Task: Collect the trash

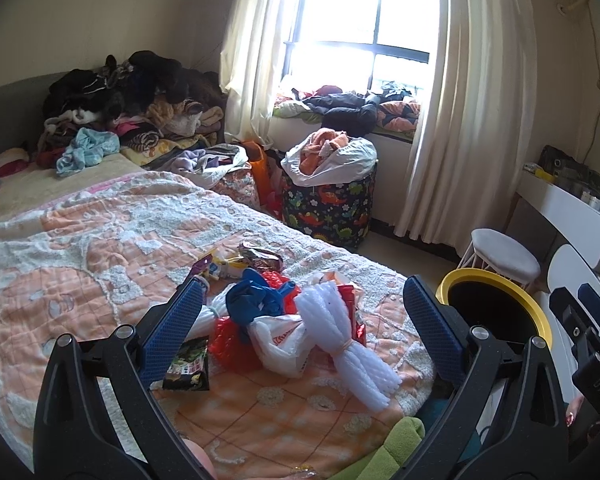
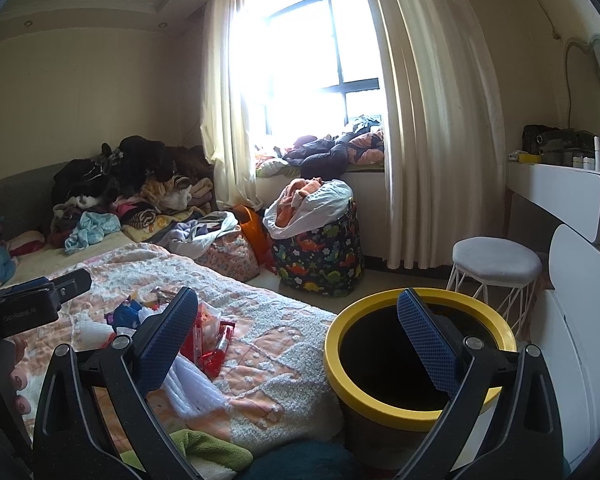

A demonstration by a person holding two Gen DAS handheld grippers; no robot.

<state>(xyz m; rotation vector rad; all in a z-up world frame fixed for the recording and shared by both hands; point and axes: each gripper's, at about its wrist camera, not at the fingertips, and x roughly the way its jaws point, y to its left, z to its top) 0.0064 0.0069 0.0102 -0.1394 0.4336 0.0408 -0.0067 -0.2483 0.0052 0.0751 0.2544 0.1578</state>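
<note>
Hovering over the corner of the bed (image 1: 100, 248), the left tongs (image 1: 300, 320) are held wide apart with nothing between the pads, and the trash pile (image 1: 284, 320) lies framed just beyond them. The right tongs (image 2: 296, 340) are likewise spread and empty, held above the gap between the bed edge and the yellow-rimmed bin (image 2: 420, 412), which stands on the floor just beside the bed.

The step in hand is judged to be the first pick from the pile. A single light item near the top is best chosen, such as the white foam netting bundle (image 1: 352, 344) or the blue crumpled bag (image 1: 256, 300); the pads should be closed on a bunched part so that the thin plastic is not slipped out of. The tufted blanket beneath should not be pinched with it.

Loose wrappers (image 1: 256, 258) lie farther back, and a dark printed packet (image 1: 188, 372) sits just beside the left pad. Well apart from the work are a dinosaur-print hamper (image 1: 332, 208), a white stool (image 1: 504, 260) and heaped clothes (image 1: 132, 96). The path from pile to bin appears clear, though a green plush cloth (image 2: 196, 448) lies near the bed's corner.
</note>
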